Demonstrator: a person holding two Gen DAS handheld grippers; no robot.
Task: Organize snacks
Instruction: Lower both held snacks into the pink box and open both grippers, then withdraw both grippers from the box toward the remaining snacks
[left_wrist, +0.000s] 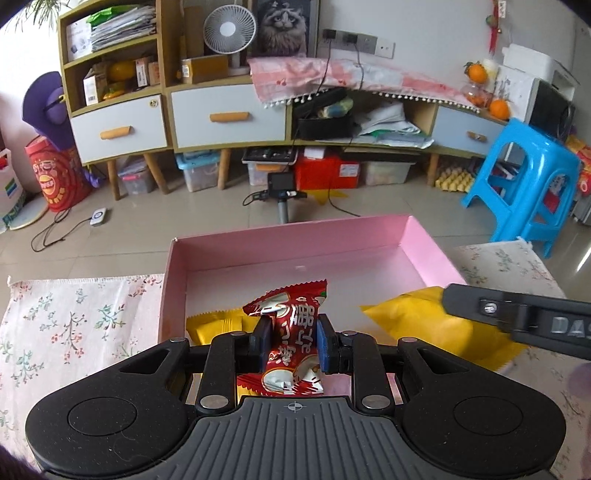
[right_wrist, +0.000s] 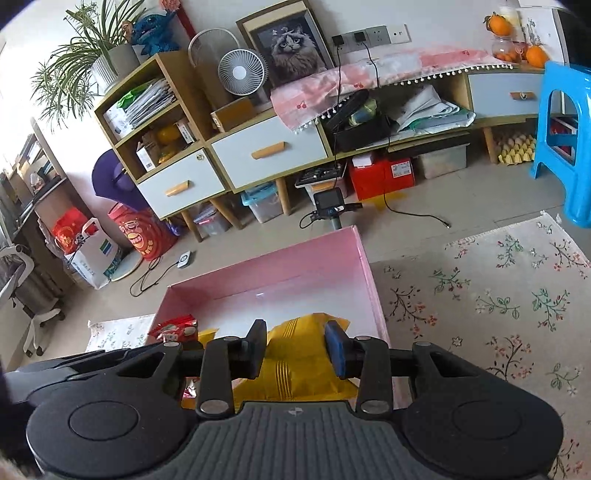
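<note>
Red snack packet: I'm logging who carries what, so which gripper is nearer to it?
Left. The left gripper is clamped on the red snack packet over the pink box. The right gripper is beside it, around a yellow packet.

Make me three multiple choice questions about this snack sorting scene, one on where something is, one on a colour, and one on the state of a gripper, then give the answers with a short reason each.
1. Where does the pink box sit?
A. on a floral cloth
B. on the blue stool
C. inside a drawer

2. What colour is the snack packet between the fingers of the left gripper?
A. green
B. red
C. white

3. How does the right gripper stand?
A. empty and wide open
B. out of sight
C. closed on a yellow packet

Answers:
1 A, the floral cloth spreads out on both sides of the box.
2 B, the red packet is pinched between the pads.
3 C, the yellow packet fills the gap between its fingers, over the box.
</note>
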